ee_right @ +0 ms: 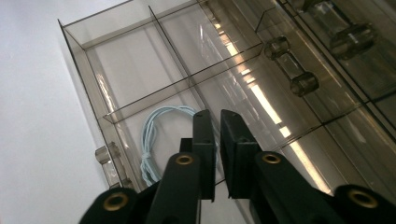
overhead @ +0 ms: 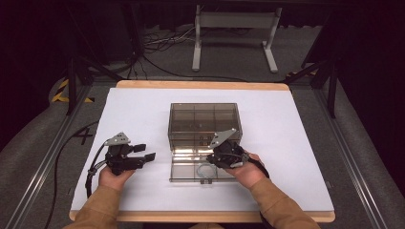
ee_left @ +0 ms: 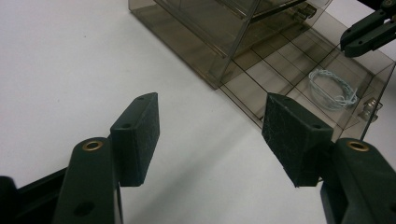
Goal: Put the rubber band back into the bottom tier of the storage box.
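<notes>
A smoky clear cabinet of small drawers [overhead: 204,119] stands mid-table, its bottom drawer [overhead: 184,172] pulled out toward me. A coiled light-blue cord [overhead: 205,171] lies in a front compartment of that drawer. My right gripper [overhead: 211,156] hovers over the drawer, just above the cord [ee_right: 150,140]; in the right gripper view its jaws [ee_right: 217,119] are shut with nothing between them. My left gripper [overhead: 145,151] rests low over the white mat left of the cabinet, open and empty [ee_left: 210,135]. From there I see the cord [ee_left: 332,87] and the right gripper [ee_left: 345,43] farther off.
A white mat [overhead: 296,143] covers the wooden table. Clear knob handles [ee_right: 292,65] stick out of the shut drawers above the open one. Behind the table stand a white frame [overhead: 234,33] and floor cables [overhead: 157,43].
</notes>
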